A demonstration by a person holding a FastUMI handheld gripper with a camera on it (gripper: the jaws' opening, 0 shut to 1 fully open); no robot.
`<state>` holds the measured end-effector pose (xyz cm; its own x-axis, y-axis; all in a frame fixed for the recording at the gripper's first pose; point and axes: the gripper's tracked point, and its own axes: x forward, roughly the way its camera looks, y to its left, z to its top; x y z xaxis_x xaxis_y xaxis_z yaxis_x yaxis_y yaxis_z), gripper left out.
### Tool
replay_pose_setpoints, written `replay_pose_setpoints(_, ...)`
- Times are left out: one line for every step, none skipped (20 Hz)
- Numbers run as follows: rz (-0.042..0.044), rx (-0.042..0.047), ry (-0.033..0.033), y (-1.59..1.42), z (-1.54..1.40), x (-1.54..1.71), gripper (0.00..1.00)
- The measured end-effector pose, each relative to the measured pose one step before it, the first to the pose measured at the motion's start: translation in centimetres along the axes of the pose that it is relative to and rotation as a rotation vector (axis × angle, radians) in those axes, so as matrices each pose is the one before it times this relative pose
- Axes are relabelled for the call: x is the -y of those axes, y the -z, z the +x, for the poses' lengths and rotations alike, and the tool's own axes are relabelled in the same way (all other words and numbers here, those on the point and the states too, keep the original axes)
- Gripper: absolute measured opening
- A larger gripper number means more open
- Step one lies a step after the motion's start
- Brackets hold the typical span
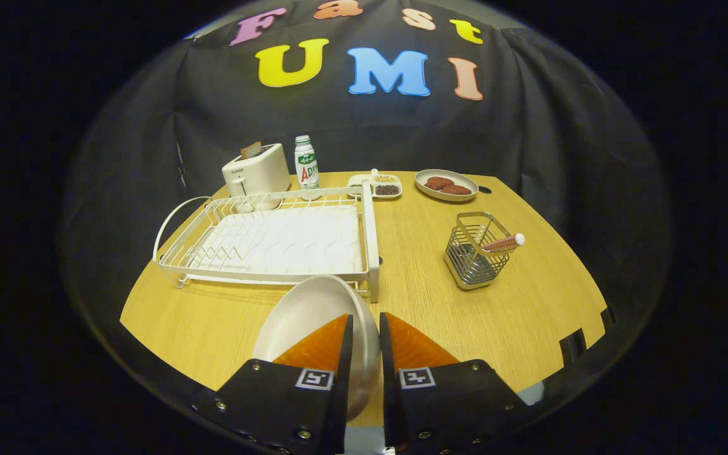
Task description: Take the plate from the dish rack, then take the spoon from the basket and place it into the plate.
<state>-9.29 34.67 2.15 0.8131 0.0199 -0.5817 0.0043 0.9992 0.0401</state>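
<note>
Gripper view, low centre of the frame: the gripper [365, 328] has its fingers nearly together, pinching the rim of the white plate [304, 316], which hangs tilted above the tabletop [528, 316] just in front of the dish rack [275, 240]. The rack at centre left stands empty, so the first step looks done bar setting the plate down. Right of centre, well apart, the spoon [504, 242] leans untouched in the wire basket [474, 253]; fetching it and laying it in the plate remains.

Glossy smooth plate [304, 316], white-coated wire dish rack [275, 237], shiny metal wire basket [474, 253], matt wood-grain table [515, 303].
</note>
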Motion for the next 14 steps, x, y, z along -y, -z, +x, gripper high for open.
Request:
replay_pose_setpoints(0.01742,-0.00062,-0.00478,-0.022,0.257,0.198,0.23)
replay_pose_setpoints(0.01205,-0.00093,-0.00250,0.137,0.200,0.129,0.23)
replay_pose_setpoints(0.00327,-0.00316,0.00144,0.130,0.287,0.143,0.23)
replay_pose_setpoints(-0.00296,-0.00933,-0.00382,0.390,0.322,-0.083,0.23)
replay_pose_setpoints(-0.00802,-0.00918,0.00293,0.230,0.071,0.069,0.23)
replay_pose_setpoints(-0.00923,-0.00383,0.00102,0.195,0.226,-0.052,0.23)
replay_pose_setpoints(-0.00764,-0.00112,-0.00071,0.052,0.076,-0.084,0.24)
replay_pose_setpoints(-0.00722,-0.00405,-0.00220,0.331,0.098,-0.111,0.23)
replay_pose_setpoints(-0.00530,-0.00526,-0.00239,0.126,0.042,-0.109,0.23)
replay_pose_setpoints(-0.00383,-0.00312,-0.00168,0.176,0.062,-0.104,0.23)
replay_pose_setpoints(-0.00209,-0.00077,-0.00055,-0.028,0.021,-0.068,0.23)
replay_pose_setpoints(-0.00237,-0.00012,-0.00162,0.080,0.052,-0.037,0.23)
replay_pose_setpoints(-0.00284,0.00053,-0.00054,-0.055,0.040,-0.078,0.23)
replay_pose_setpoints(-0.00439,0.00296,-0.00102,0.043,-0.163,-0.037,0.23)
